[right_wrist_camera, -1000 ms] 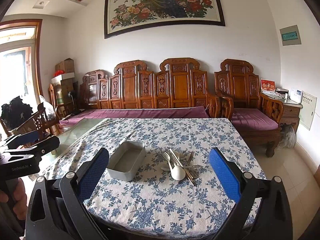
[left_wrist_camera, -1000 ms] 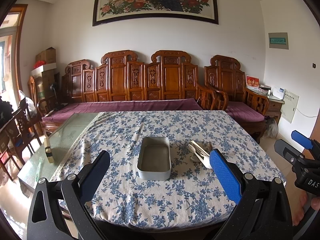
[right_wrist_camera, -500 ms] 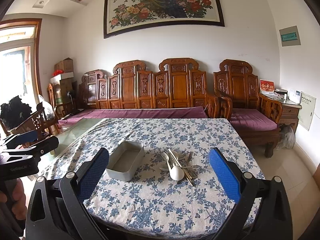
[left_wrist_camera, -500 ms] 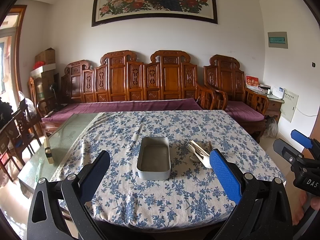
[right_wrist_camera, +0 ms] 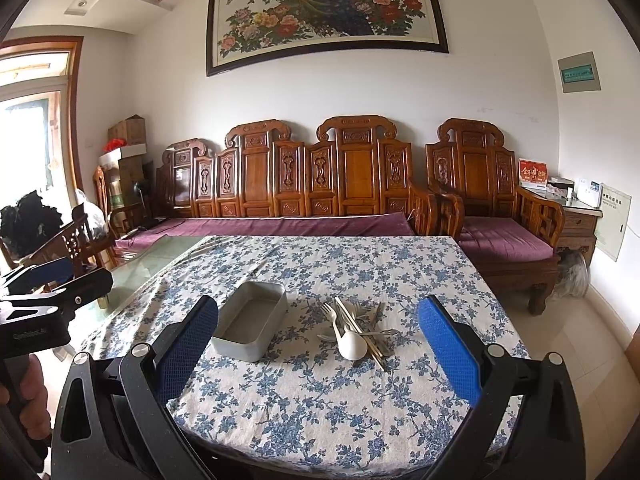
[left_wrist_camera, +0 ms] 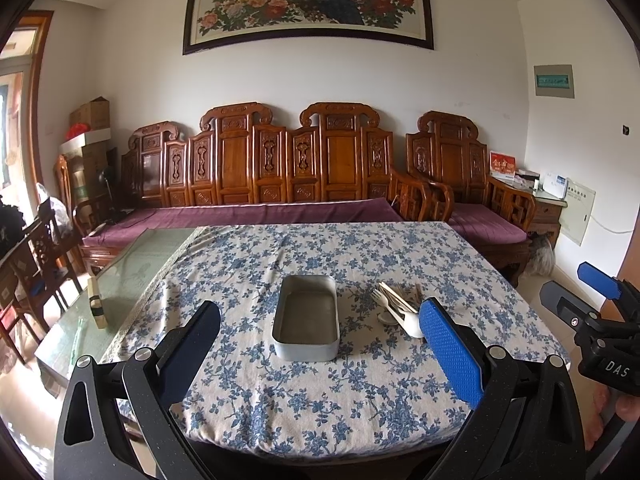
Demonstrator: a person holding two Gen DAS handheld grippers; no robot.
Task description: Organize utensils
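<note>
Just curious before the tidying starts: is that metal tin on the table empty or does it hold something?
Empty. The metal tin shows only its bare floor; the utensils lie piled beside it on the tablecloth.

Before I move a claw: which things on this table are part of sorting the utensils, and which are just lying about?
Part of the job:
- metal tin, nothing in it
- pile of utensils beside it: white spoon, fork, chopsticks

Just lying about:
- small wooden block on the bare glass
- flowered tablecloth
</note>
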